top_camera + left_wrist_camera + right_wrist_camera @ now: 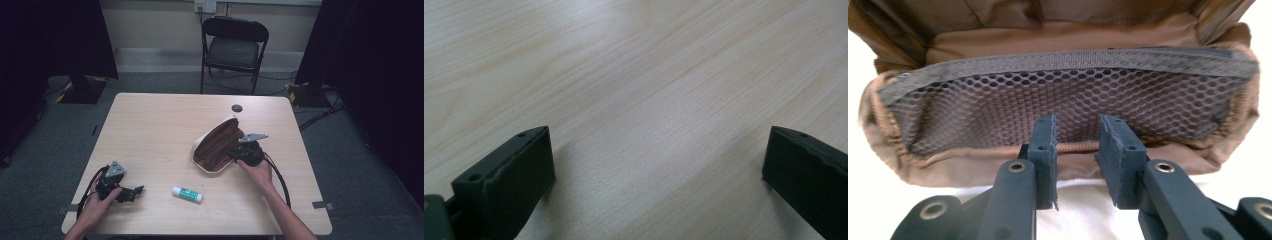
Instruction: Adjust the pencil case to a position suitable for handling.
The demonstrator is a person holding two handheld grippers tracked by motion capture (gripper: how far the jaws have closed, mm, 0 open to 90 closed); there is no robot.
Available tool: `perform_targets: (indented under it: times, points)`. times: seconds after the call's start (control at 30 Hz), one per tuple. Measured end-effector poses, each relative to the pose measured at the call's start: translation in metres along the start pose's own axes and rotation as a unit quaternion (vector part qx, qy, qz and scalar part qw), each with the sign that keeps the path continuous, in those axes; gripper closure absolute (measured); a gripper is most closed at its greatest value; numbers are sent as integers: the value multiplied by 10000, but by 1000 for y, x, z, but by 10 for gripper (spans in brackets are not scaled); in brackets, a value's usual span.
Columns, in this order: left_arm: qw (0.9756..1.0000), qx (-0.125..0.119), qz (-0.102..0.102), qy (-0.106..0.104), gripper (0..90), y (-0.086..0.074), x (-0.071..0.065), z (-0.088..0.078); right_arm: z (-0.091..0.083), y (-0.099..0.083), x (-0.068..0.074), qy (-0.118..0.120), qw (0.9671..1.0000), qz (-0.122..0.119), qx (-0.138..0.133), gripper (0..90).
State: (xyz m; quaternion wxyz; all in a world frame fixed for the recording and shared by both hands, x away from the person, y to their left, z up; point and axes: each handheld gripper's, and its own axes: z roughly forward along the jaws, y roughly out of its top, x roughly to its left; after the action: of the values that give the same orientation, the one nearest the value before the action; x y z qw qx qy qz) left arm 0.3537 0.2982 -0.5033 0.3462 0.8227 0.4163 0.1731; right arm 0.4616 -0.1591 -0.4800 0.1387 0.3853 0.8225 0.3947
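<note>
The open pencil case [216, 147] lies right of table [150, 130] centre. The right gripper [1078, 150], jaws narrowed at its near rim with a gap between, should grip that rim squarely. The left gripper [659, 170] rests wide at 7 o'clock; the glue stick [187, 194] lies at 6 o'clock.

Black hand-held grippers [137, 190], grey three-cornered plates, black trailing cables, bare forearms.

The pencil case [216, 145] is showing a white outside and a brown inside with grey honeycomb mesh [1068, 107]. The glue stick [187, 194] is looking white and green.
</note>
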Motion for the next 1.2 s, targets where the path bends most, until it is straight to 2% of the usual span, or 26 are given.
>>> perform_targets:
  times: [0.1, 0.23, 0.3, 0.4, 0.43, 0.47, 0.5, 0.63, 0.87, 0.9, 1.1, 1.2]
  points:
    - [10000, 0, 0, 0, 0, 0, 0, 0, 8, -3, 2, 15, 9999, -97, 134, 685]
    - [10000, 1, 0, 0, 0, 0, 0, 0, 9, -5, 4, -2, 9999, -101, 117, 682]
    - [10000, -1, 0, 0, 0, 0, 0, 0, 9, -6, 7, 66, 9998, -156, 112, 686]
    - [10000, 2, 3, 1, 0, 0, 0, 0, 8, -8, 16, 57, 9994, -315, 129, 685]
    - [10000, 0, 1, 1, 0, 0, 0, 0, 8, -9, 22, 201, 9992, -313, 121, 687]
    - [10000, 0, 1, 1, 0, 0, 0, 0, 8, -9, 22, 201, 9992, -313, 121, 687]
    - [10000, 3, 12, 13, 0, 0, 0, 0, 8, -10, 27, 197, 9989, -418, 113, 691]
    - [10000, 3, 10, 6, 0, 0, 0, 0, 6, -12, 35, 362, 9986, -370, 113, 699]
    - [10000, 2, 3, 1, 0, 0, 0, 0, 2, -15, 46, 430, 9983, -346, 164, 726]
    - [10000, -1, 1, 1, 0, 0, 0, 0, 2, -15, 48, 497, 9981, -307, 179, 728]
    - [10000, -3, 9, 12, 0, 0, 0, 0, 0, -17, 65, 539, 9976, -349, 267, 762]
    - [10000, -1, 3, -1, 0, 0, 0, 0, 1, -17, 72, 714, 9965, -325, 277, 763]
